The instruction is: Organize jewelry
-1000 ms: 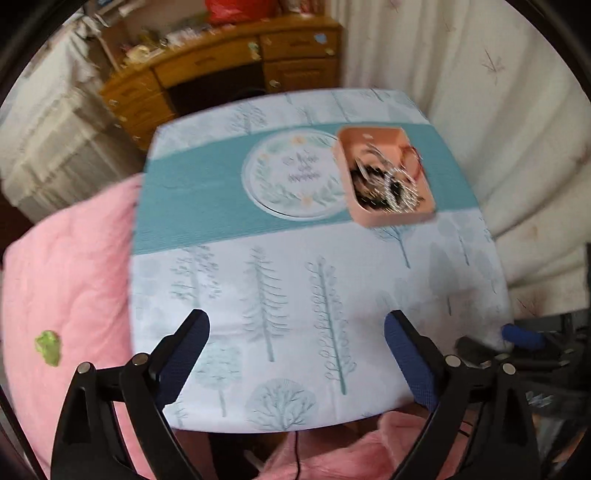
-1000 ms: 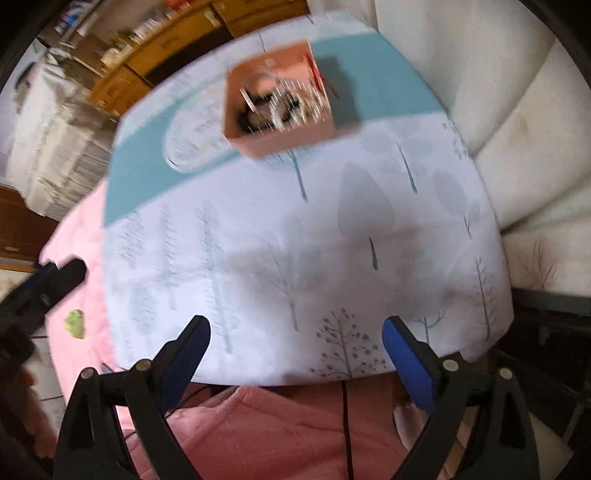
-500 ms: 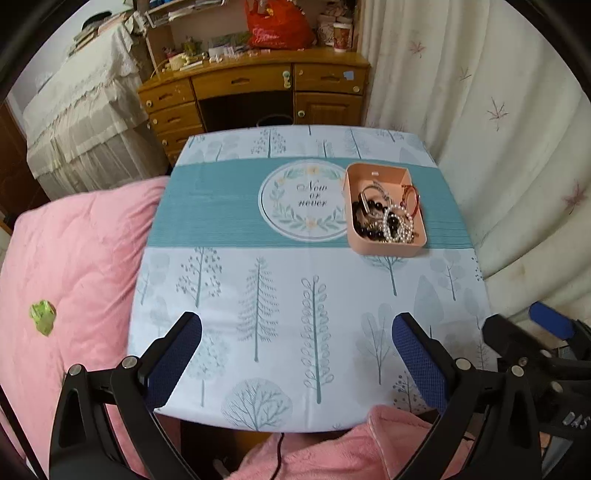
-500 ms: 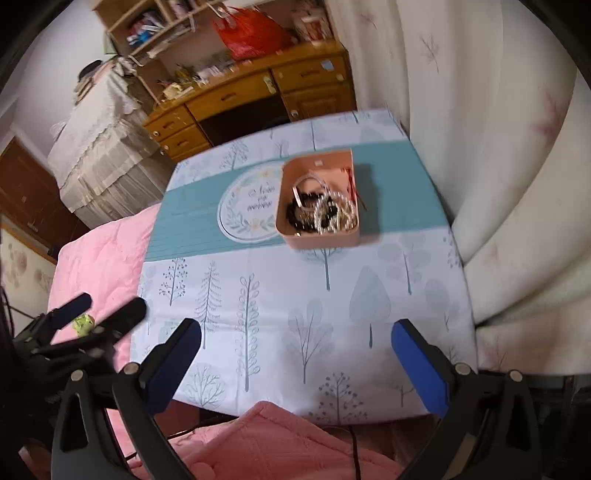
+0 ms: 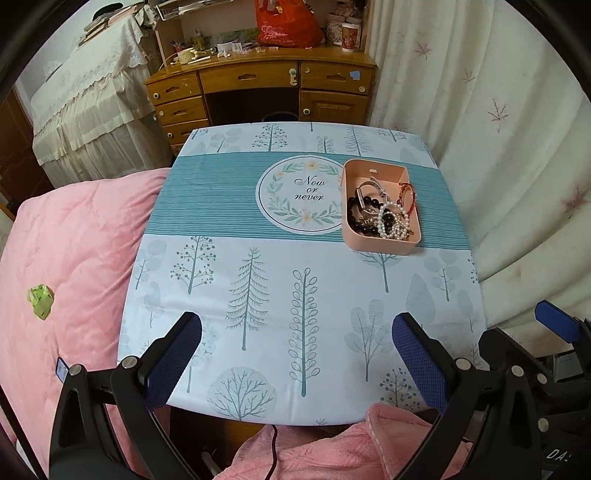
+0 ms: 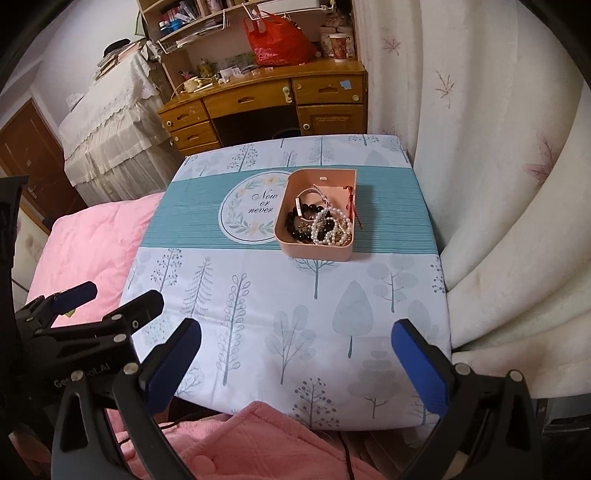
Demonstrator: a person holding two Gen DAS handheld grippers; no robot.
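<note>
Tree-print tablecloth (image 5: 258, 280) fills frame centre. Pink quilt (image 5: 74, 236) at left edge, green scrap (image 5: 40, 300) lying on it. Wooden desk (image 5: 258, 88) at top centre, red bag (image 5: 286, 26) on top. Pale curtain (image 5: 498, 122) at right.

Matt plastic tray (image 5: 376, 248), glossy pearl beads (image 5: 396, 221), smooth cloth tablecloth (image 5: 258, 280).

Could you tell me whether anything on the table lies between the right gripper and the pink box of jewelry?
Nothing visible does. Between the right gripper and the pink box lies only bare tablecloth; the jaws are open.
</note>
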